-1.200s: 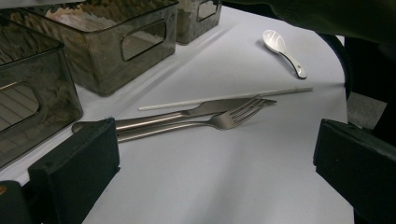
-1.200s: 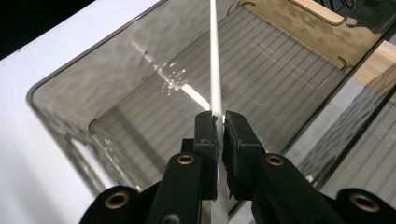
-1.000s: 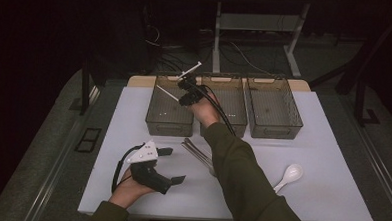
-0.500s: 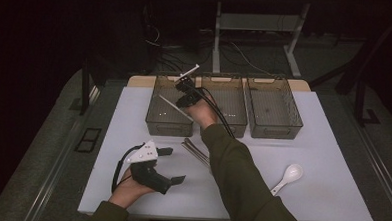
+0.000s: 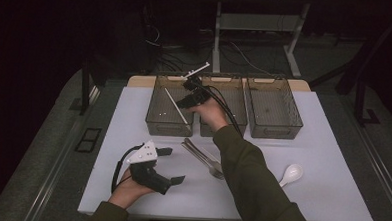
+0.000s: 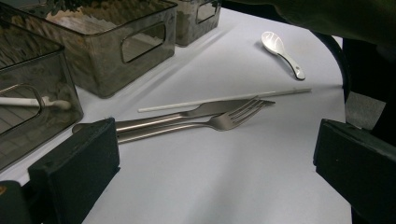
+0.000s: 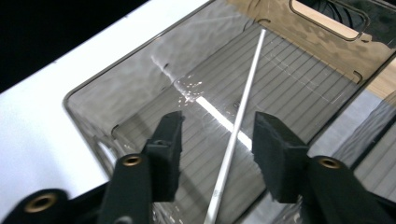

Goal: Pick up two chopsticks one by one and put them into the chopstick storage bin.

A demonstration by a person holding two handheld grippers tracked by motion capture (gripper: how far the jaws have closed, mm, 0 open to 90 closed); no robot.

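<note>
My right gripper [image 7: 217,144] hangs over the left bin [image 5: 156,114], jaws parted, a white stick [image 7: 236,123] lying between them. My left gripper [image 5: 169,165] rests wide open on the tabletop [image 5: 330,196].

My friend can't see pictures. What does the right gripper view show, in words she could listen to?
Two black jaws of the right gripper stand apart above a thin white stick, which lies slanted inside a clear smoky plastic bin. The bin sits on a white table.
</note>
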